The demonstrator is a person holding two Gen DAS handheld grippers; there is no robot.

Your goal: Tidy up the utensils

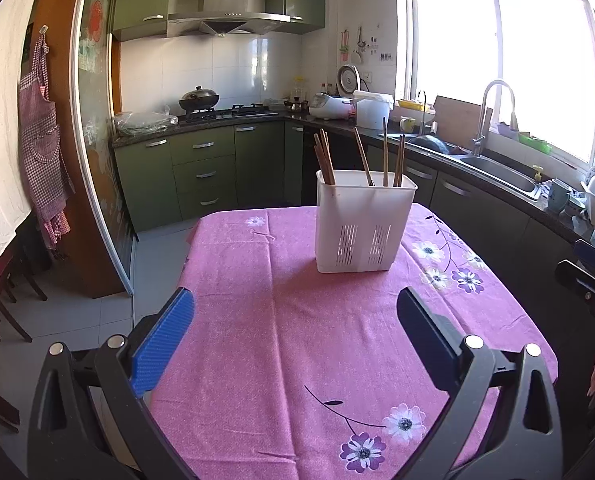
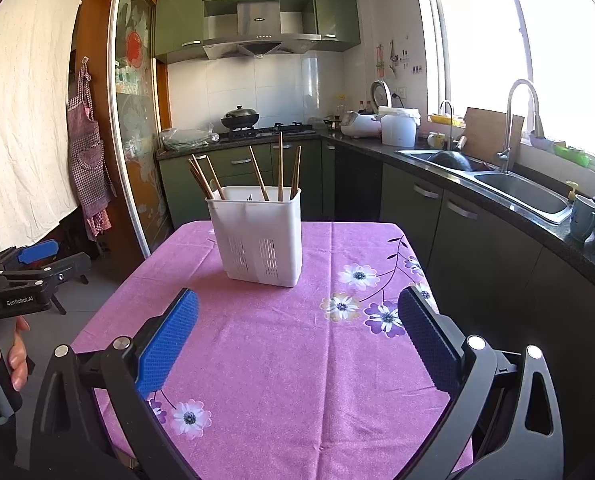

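Blue-padded and spread wide, the right gripper (image 2: 297,332) hangs over the near half of a pink floral tablecloth (image 2: 281,360) with nothing between its fingers, while the left gripper (image 1: 295,330), equally wide and empty, hovers above the same cloth's near edge; in the right wrist view the left tool also shows at the far left, gripped by a person's hand (image 2: 1,364). Beyond both tools, a white slotted utensil holder (image 1: 363,224) stands upright on the table toward its far edge, nearer the far right corner in the left wrist view and nearer the far left corner in the right wrist view. Brown wooden chopsticks (image 1: 324,160) lean inside it, a bunch at its left end and several more toward the right, their tips rising above the rim. Behind the table, green cabinets (image 1: 205,172) carry a dark counter with a black wok (image 1: 198,99) on the stove, a white rice cooker (image 1: 331,106) and a steel sink (image 1: 497,168) under a bright window. A checked apron (image 1: 43,132) hangs on the wall at left.
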